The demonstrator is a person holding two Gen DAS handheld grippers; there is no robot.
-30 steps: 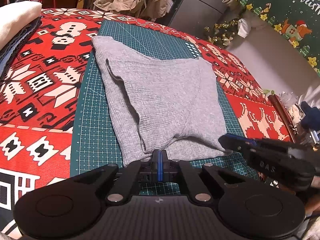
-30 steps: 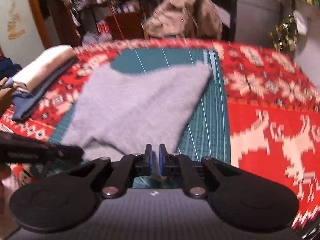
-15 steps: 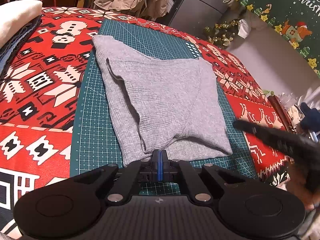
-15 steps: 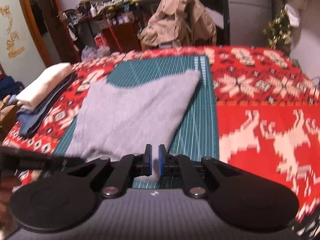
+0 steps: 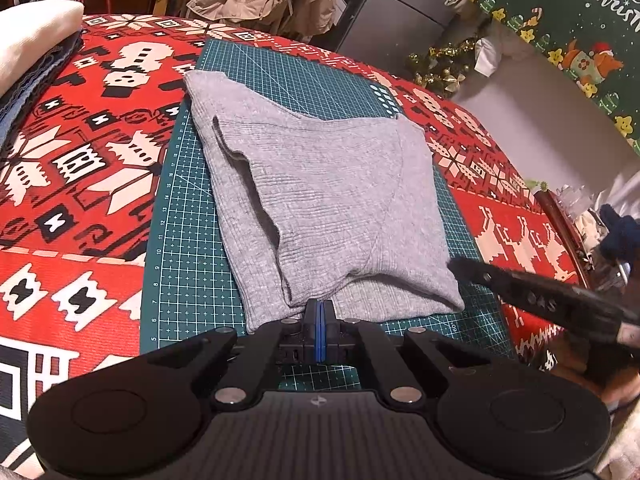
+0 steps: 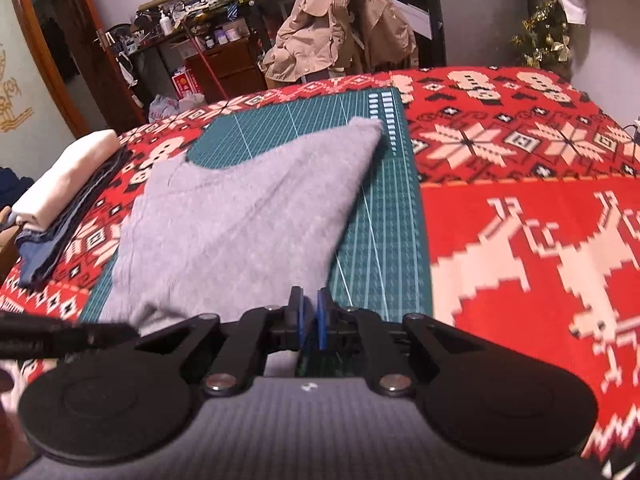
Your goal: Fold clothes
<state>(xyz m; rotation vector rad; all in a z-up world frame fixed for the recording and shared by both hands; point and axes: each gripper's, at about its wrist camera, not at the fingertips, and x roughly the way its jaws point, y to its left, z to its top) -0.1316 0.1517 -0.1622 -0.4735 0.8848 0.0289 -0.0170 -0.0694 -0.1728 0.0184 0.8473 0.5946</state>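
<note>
A grey ribbed garment [image 5: 328,200] [image 6: 240,220] lies partly folded on a green cutting mat [image 5: 184,240] [image 6: 384,240]. My left gripper [image 5: 319,308] sits at the middle of its near hem, blue pads pressed together, and the cloth's creases run in toward the tips. Just off the garment's near right corner hovers my right gripper [image 6: 310,312] [image 5: 456,266], over the mat. Only a thin slit shows between its pads, with no cloth in it.
A red patterned cloth [image 6: 520,240] covers the table. A stack of folded clothes [image 5: 32,40] [image 6: 60,200], cream on dark blue, sits at the left edge. A beige jacket [image 6: 340,28] hangs on a chair beyond the table. Small clutter [image 5: 580,216] lines the right edge.
The right gripper swung out to the right, then came back toward the garment's near right corner, rolling a little. The garment and the left gripper have not moved.
</note>
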